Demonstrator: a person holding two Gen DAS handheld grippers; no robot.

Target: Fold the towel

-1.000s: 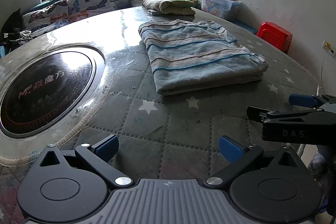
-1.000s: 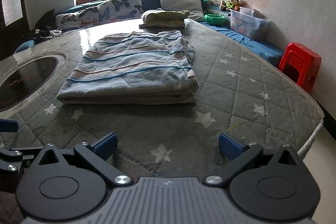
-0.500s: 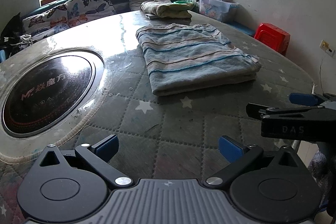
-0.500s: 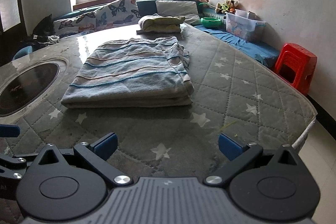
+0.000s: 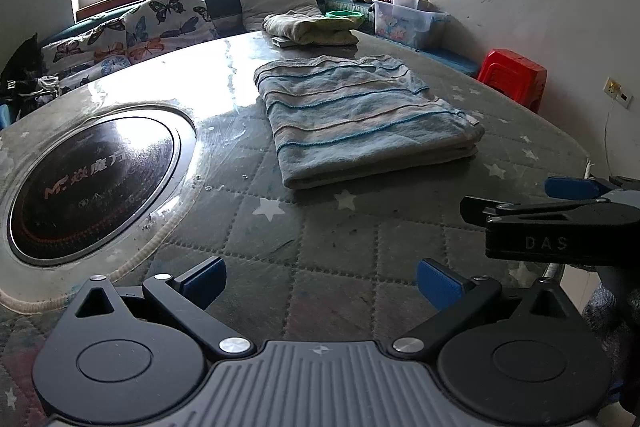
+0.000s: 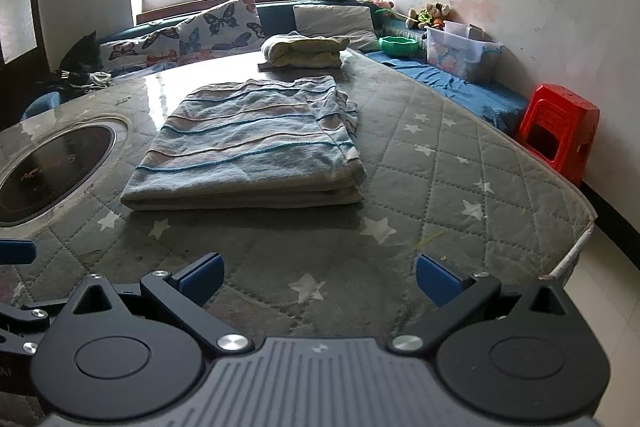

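The striped towel [image 6: 248,143] lies folded in layers on the table [image 6: 460,187]; both the left gripper [image 5: 320,281] and right gripper [image 6: 318,279] hang back, jaws apart, empty.

The towel [image 5: 360,119] [image 6: 252,143] is already folded into a flat, thick rectangle, grey-blue with thin blue and tan stripes. It's lying around the middle of the desk [image 6: 460,179], layered edges stacked on its right side, a bit uneven at the far right corner.

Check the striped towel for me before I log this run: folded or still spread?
Folded. The striped towel lies as a compact rectangle on the quilted table, stacked layers showing along its near edge.
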